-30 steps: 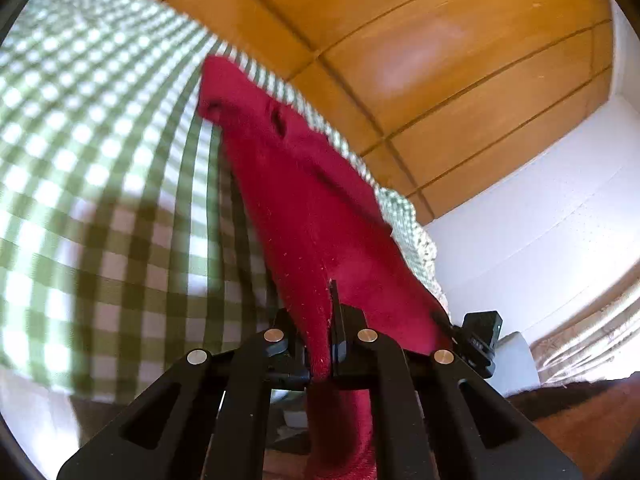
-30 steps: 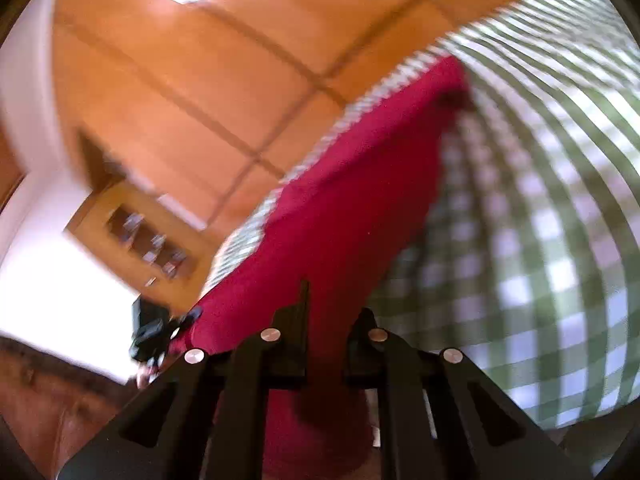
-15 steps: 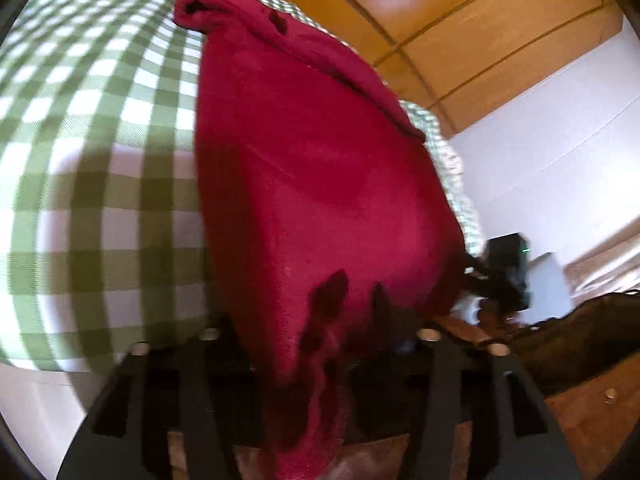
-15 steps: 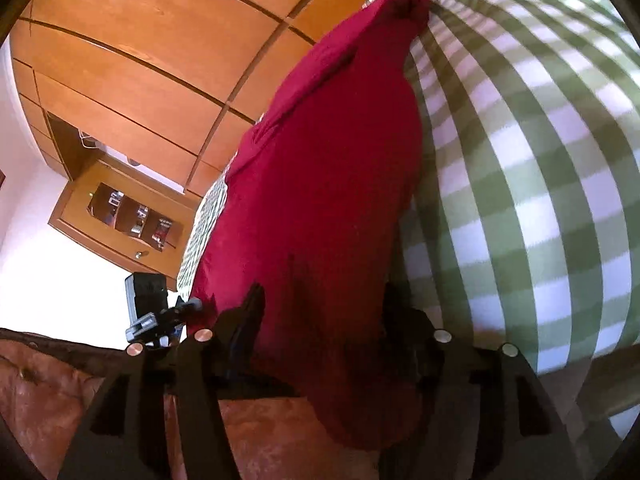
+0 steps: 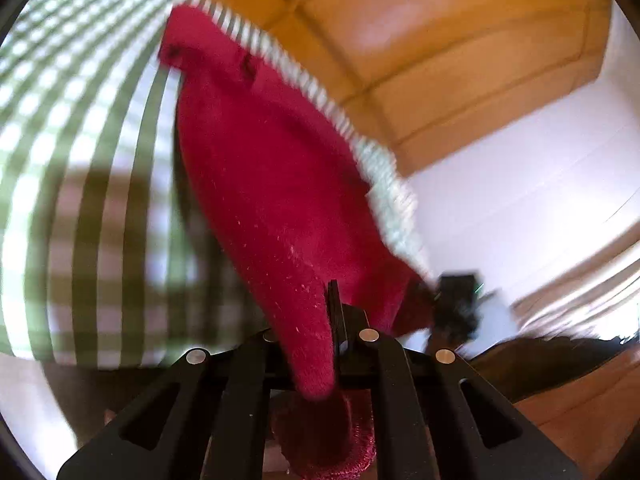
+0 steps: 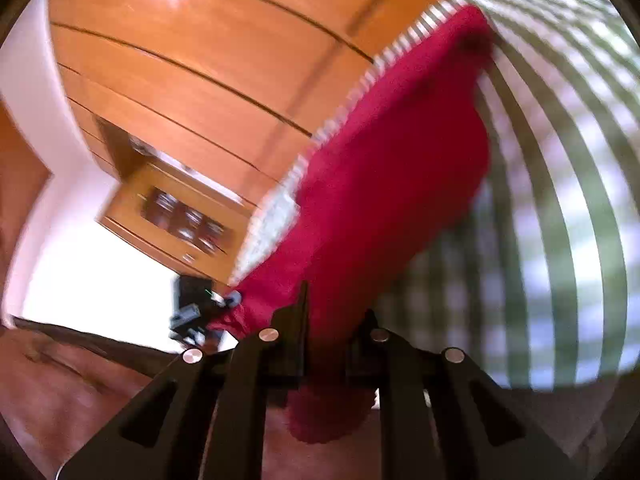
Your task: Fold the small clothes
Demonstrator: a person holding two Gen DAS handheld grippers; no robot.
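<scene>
Both claws are clamped on the near edge of the same red garment (image 5: 272,184): the left claw (image 5: 320,344) has its jaws pinched nearly together on a fold of the fabric, and the right claw (image 6: 326,344) is closing on another bunch of it, cloth squeezed between the jaws. The rest of the garment stretches away from the claws across the green-and-white checked tabletop (image 5: 88,184), its far end lying near the back edge in front of the wooden wall panels (image 6: 192,80).
</scene>
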